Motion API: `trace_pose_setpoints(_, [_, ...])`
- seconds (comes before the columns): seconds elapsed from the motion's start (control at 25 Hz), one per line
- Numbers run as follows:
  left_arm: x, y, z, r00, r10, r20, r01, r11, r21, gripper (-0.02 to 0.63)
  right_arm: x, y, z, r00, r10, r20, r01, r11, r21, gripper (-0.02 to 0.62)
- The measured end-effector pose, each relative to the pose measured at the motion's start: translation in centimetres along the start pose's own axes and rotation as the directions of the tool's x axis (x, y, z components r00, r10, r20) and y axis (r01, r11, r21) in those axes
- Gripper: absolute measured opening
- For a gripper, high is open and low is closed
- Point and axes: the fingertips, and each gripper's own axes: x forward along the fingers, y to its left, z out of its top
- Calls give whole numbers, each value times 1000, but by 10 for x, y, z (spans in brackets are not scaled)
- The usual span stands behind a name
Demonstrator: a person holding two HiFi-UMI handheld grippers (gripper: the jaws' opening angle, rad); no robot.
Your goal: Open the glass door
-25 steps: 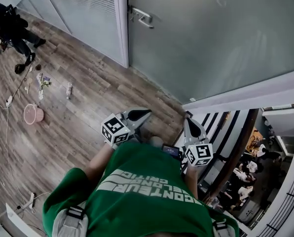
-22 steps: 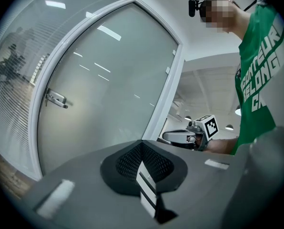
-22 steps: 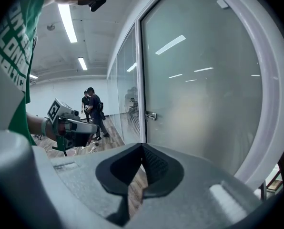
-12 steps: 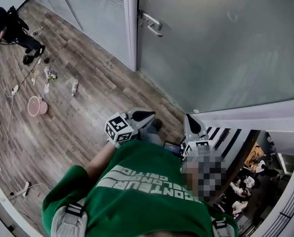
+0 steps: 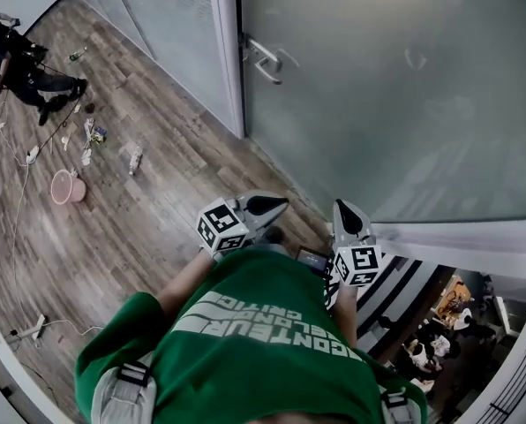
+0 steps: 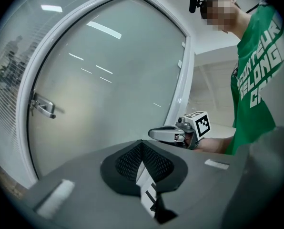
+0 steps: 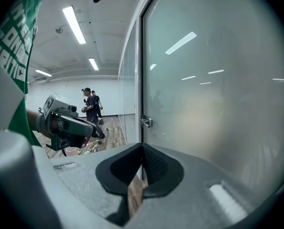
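Head view: a person in a green shirt (image 5: 263, 343) stands on a wood floor (image 5: 139, 228), holding one pair of tongs in each hand. The left tongs (image 5: 279, 204) and right tongs (image 5: 343, 210) both point towards the frosted glass door (image 5: 386, 87), well short of it and touching nothing. The door fills the upper right, its edge against a white frame post (image 5: 228, 51), with one metal lever handle (image 5: 261, 58) just beside that edge. One pink bucket (image 5: 64, 186) sits on the floor far left, and one person in dark clothes (image 5: 20, 56) crouches beyond it.

Left gripper view: the left tongs (image 6: 143, 159) are clenched, pads together on nothing. The door (image 6: 108, 89) stands ahead, its handle (image 6: 43, 108) at the far left. The right tongs (image 6: 156, 133) show to the right.

Right gripper view: the right tongs (image 7: 143, 163) are clenched and empty. The door (image 7: 213, 94) fills the right side, its handle (image 7: 147, 122) at the near edge. The left tongs (image 7: 95, 130) show at the left. Two people (image 7: 90, 104) stand far off.
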Motion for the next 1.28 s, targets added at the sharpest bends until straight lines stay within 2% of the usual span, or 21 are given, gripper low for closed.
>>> trace_pose_setpoints(0.44, [25, 18, 0, 998, 51, -29, -51, 999, 5, 15, 22, -31, -12, 997, 66, -43, -67, 998, -22, -8])
trace_pose_setpoints(0.68, [36, 57, 19, 994, 106, 0, -106, 994, 16, 15, 48, -36, -6, 993, 94, -74, -98, 993, -63, -8])
trace_pose_setpoints(0.92, [34, 87, 48, 996, 50, 76, -51, 999, 16, 15, 84, -33, 16, 994, 57, -92, -65, 994, -90, -6])
trace_pose_setpoints(1.28, [14, 171, 75, 992, 101, 71, -100, 995, -9, 15, 162, -20, 55, 991, 71, -113, -85, 989, -118, -6])
